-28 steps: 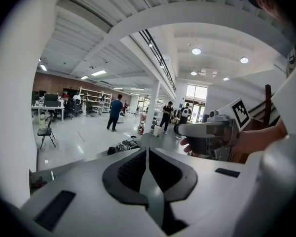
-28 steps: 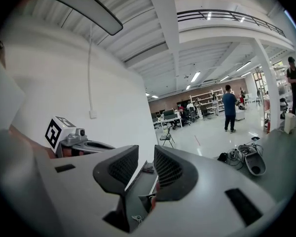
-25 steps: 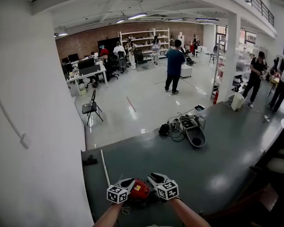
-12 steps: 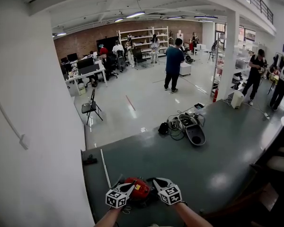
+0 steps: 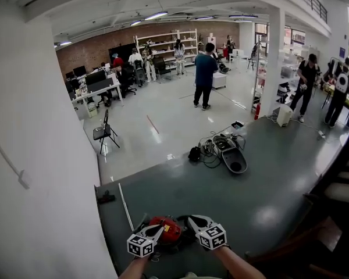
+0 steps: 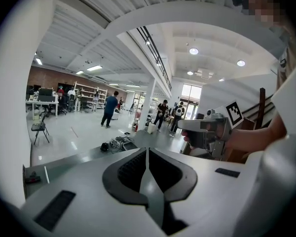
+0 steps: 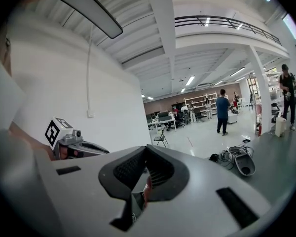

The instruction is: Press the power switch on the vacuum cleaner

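A red vacuum cleaner (image 5: 165, 230) sits on the dark floor at the bottom of the head view, between my two grippers. My left gripper (image 5: 155, 230) reaches in from its left and my right gripper (image 5: 190, 220) from its right, both close over its body. In the left gripper view my left gripper (image 6: 147, 155) is shut with nothing in it, and the right gripper (image 6: 207, 130) shows ahead in a hand. In the right gripper view my right gripper (image 7: 146, 152) is shut. A sliver of the red vacuum cleaner (image 7: 148, 186) shows below its jaws. The power switch is not discernible.
A white wall (image 5: 41, 156) stands close on the left. A thin white rod (image 5: 125, 206) and a small black object (image 5: 104, 197) lie on the floor beside it. A pile of cables with a black device (image 5: 224, 154) lies ahead. Dark stairs (image 5: 343, 185) rise at right. People stand far off.
In the head view both marker cubes sit slightly lower and a little farther apart than one second ago. The red vacuum cleaner has stayed in place.
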Demonstrator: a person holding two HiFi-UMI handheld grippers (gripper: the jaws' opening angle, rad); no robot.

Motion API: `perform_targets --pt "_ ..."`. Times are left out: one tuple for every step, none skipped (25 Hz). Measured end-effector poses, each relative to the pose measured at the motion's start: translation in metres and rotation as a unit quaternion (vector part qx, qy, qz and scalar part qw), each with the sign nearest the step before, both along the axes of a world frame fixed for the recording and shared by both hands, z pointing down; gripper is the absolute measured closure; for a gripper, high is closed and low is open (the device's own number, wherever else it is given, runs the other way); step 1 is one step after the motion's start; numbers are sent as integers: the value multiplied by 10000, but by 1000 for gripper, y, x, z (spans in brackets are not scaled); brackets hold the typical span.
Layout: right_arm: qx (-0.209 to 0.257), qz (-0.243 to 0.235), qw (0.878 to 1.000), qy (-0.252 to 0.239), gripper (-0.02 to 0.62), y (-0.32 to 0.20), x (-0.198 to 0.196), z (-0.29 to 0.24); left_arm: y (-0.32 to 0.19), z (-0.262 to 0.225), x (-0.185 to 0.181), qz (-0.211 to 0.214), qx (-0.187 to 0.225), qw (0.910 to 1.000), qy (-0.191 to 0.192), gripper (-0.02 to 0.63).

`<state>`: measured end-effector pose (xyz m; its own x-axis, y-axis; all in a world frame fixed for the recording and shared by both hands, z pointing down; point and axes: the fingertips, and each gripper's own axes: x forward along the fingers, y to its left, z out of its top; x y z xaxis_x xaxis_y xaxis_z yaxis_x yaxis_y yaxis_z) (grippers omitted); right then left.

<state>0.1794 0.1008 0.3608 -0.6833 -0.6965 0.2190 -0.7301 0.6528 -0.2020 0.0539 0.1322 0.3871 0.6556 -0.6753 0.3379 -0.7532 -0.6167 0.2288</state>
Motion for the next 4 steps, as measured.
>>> perform_targets --pt "24 16 10000 13 584 1 0 0 0 1 1 17 5 10000 25 600" --pt "56 31 10000 31 584 1 1 1 0 3 2 35 19 10000 47 600" --pt "91 46 9999 54 584 1 1 3 -1 5 2 54 37 10000 68 600" --pt "128 62 9999 79 586 0 1 5 -3 7 3 75 57 9999 87 600"
